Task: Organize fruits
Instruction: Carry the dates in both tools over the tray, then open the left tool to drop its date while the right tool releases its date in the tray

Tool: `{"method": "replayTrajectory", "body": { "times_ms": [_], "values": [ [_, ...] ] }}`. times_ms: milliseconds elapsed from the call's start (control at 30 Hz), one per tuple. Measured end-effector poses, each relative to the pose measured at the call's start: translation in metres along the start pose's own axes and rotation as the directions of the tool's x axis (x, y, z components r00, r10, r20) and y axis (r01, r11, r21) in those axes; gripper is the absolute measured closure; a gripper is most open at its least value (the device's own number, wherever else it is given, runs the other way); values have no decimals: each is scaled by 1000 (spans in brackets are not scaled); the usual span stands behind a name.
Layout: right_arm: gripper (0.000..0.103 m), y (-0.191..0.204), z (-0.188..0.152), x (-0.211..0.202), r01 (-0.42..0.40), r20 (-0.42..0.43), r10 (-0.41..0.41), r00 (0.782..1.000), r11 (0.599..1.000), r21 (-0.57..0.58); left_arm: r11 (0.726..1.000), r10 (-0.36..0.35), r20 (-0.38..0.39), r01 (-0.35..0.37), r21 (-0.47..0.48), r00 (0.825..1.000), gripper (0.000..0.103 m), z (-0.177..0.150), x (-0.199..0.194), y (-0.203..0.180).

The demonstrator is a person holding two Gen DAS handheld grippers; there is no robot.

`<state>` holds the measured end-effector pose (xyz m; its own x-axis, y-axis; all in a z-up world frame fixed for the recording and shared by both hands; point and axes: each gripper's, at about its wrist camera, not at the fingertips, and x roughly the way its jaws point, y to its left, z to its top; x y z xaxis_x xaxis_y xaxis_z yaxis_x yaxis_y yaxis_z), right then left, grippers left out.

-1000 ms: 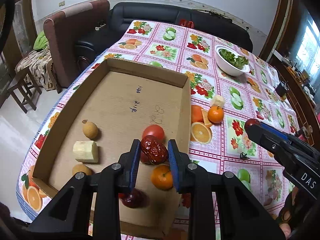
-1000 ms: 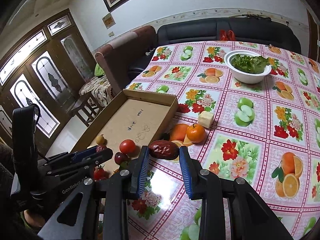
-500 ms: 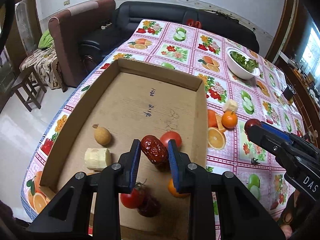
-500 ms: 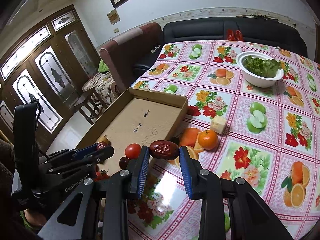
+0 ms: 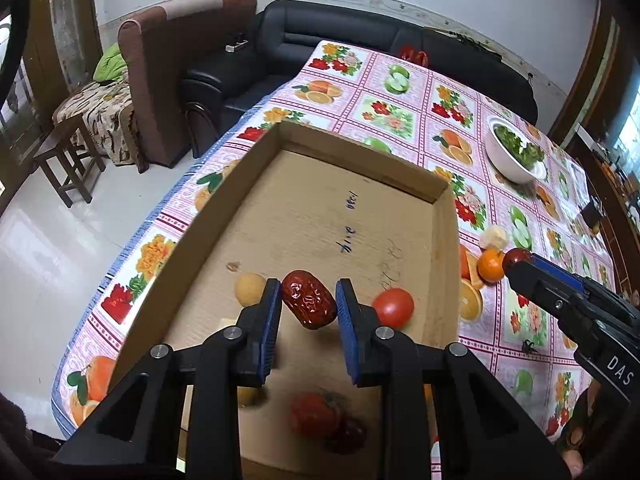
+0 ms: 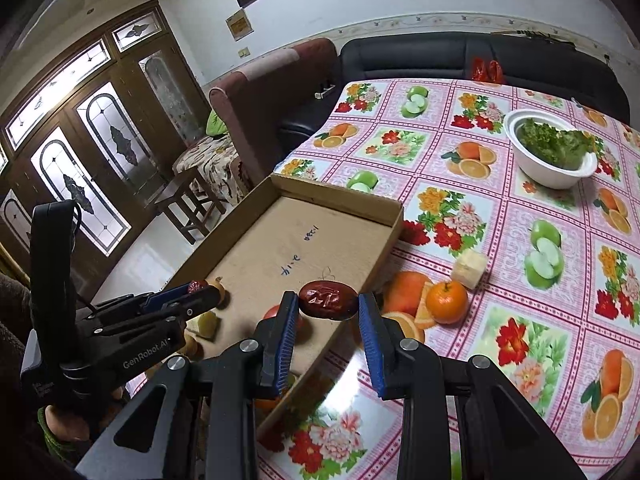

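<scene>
Blue-padded fingers of the left gripper (image 5: 307, 312) clamp a wrinkled dark-red dried date (image 5: 308, 304) by its ends, held tilted between the tips above the floor of the shallow brown cardboard tray (image 5: 320, 216), near a red tomato (image 5: 393, 307). The right gripper (image 6: 328, 316) likewise pinches a second wrinkled red date (image 6: 328, 300) crosswise between its fingertips, over the tray's right wall beside a small orange tangerine (image 6: 446, 302).
</scene>
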<state>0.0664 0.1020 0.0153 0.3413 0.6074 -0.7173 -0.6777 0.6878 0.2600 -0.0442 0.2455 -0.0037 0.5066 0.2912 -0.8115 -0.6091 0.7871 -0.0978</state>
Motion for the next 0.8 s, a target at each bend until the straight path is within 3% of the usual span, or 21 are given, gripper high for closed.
{"method": "replayTrajectory", "body": {
  "times_ms": [367, 800],
  "values": [
    [72, 11, 19, 21, -27, -7, 27, 1000, 1000, -11, 999, 12, -13, -13, -39, 1000, 78, 26, 13, 17],
    [72, 24, 21, 82, -34, -106, 29, 994, 998, -48, 996, 66, -99, -72, -53, 993, 78, 32, 53, 24]
  ]
}}
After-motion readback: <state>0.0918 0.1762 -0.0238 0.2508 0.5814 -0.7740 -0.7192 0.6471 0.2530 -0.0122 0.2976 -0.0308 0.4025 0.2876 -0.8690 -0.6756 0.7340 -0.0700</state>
